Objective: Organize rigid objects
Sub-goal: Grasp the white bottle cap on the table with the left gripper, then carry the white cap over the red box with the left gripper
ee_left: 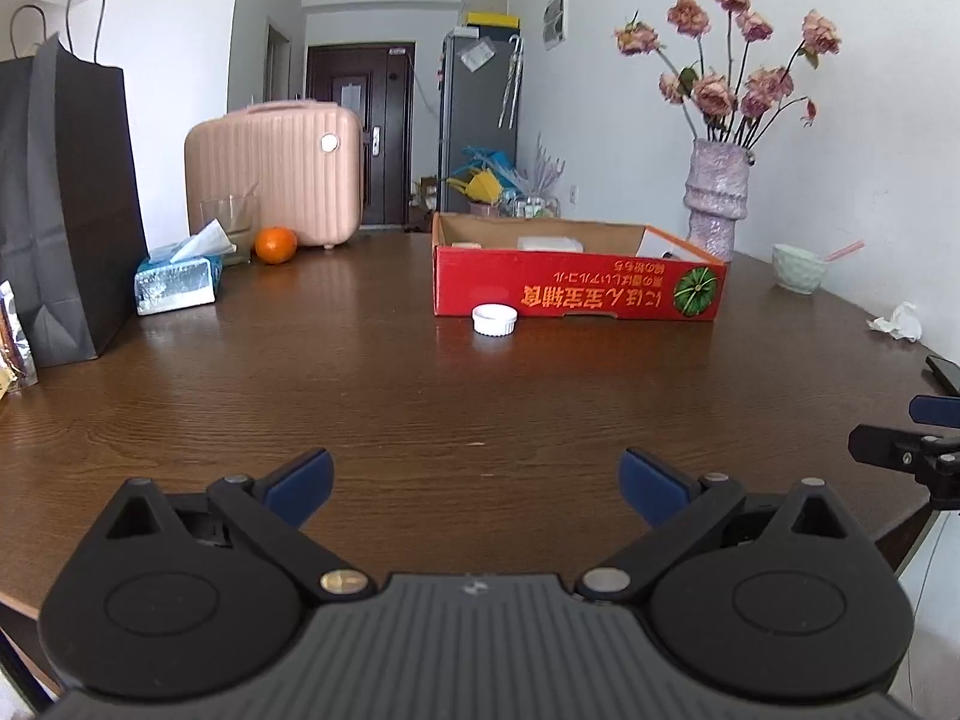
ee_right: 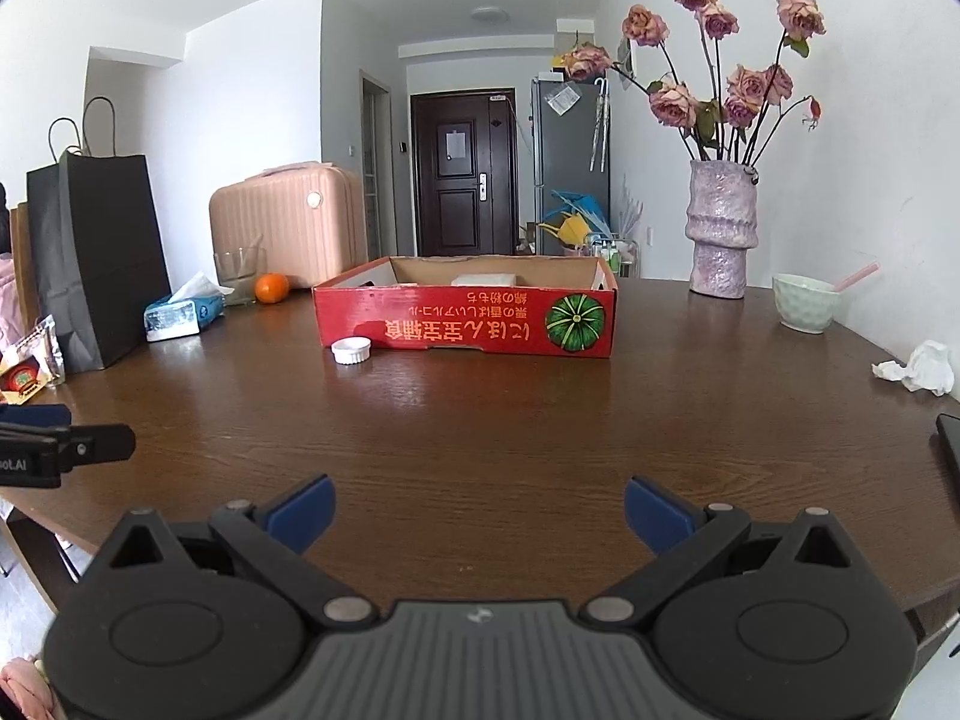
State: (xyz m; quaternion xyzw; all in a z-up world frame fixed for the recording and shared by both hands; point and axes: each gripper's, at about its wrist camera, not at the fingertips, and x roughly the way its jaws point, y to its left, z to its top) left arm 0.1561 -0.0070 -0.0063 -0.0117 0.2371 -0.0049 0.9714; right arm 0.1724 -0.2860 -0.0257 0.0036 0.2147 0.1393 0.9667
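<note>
Left claw (ee_left: 476, 483): wide, holding nothing, low over the near edge of the surface (ee_left: 420, 408).
Right claw (ee_right: 479, 507): wide too, nothing between the blue pads (ee_right: 303, 510); it sits just beside the left one, each showing at the edge of the other's view.
Mid surface: bare brown wood between the claws and the things to sort.
Cap (ee_left: 494, 319): small, white, round, ribbed round its rim, lying open side up on the surface just before the front wall of the box, toward its left end; whether it touches the wall I cannot tell.
Handling, as I judge: light, stiff plastic, not fragile; low and likely to skid on the polished wood. Take it across the ribbed rim, pads on opposite sides, coming from above; the ribs should give grip.
Box (ee_left: 576, 294): shallow red cardboard tray with a green pumpkin print, open top; a pale flat block and other small pieces lie inside, too hidden to name. Probably where the cap goes.
Left side: tissue pack (ee_left: 175, 282), orange (ee_left: 276, 245), dark bag (ee_left: 66, 198).
Right side: pale bowl (ee_left: 798, 267), vase (ee_left: 717, 198) of dried roses.
Far: pink case (ee_left: 273, 171), door.
</note>
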